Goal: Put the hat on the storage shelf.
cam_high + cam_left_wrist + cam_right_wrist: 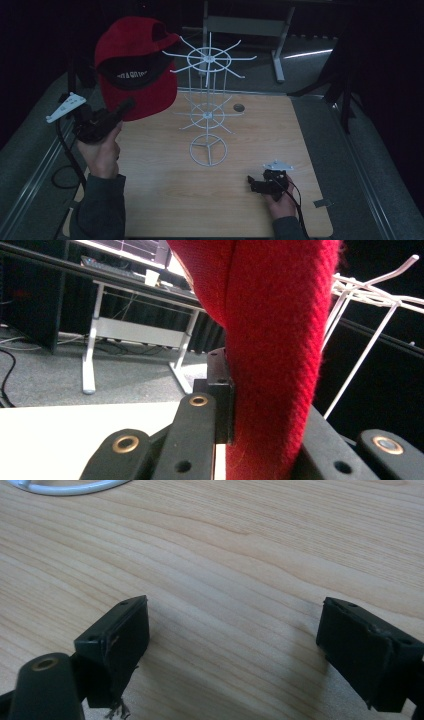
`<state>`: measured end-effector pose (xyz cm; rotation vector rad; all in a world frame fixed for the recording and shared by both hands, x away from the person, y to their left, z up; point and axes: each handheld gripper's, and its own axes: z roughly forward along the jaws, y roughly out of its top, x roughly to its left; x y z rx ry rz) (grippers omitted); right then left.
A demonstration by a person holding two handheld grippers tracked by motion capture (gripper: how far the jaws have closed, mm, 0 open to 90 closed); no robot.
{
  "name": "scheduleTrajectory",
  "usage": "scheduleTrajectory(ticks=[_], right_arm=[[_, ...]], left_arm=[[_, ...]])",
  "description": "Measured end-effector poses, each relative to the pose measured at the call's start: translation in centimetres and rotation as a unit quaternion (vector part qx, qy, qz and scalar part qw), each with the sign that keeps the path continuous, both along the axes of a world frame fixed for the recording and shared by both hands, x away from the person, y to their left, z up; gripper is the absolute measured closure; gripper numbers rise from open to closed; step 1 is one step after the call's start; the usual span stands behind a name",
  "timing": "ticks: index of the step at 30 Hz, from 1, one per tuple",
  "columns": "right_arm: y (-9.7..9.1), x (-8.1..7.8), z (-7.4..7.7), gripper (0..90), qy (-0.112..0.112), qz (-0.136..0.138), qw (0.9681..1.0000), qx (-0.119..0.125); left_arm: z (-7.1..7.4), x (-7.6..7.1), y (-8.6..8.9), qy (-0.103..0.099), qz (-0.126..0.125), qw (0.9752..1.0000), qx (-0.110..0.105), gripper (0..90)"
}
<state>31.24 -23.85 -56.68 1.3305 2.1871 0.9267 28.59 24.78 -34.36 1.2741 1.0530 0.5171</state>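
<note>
A red cap (135,65) with a black inner lining hangs in the air at the left, its crown close to the upper arms of the white wire rack (207,107). My left gripper (122,110) is shut on the cap's brim, held up by a hand at the table's left edge. In the left gripper view the red brim (270,350) stands upright, pinched between the black jaws, with the rack's wires (370,305) just beyond at the right. Near the front right of the table, my right gripper (255,184) rests low and open, nothing between its fingers (117,640).
The wooden table (165,200) has a small round hole (238,107) behind the rack. The rack's ring base (208,149) stands mid-table. Grey floor and a white desk frame (240,27) lie beyond. Dark surroundings on both sides.
</note>
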Motion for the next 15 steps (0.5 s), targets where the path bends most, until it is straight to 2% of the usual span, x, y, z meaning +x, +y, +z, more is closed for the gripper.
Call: scheduleTrajectory(ticks=[15], right_arm=[[0.0, 0.0, 0.0, 13.4, 0.0, 0.0, 1.0, 0.0]], left_arm=[[-0.82, -0.88, -0.48, 0.0, -0.003, 1.0, -0.001, 85.3]])
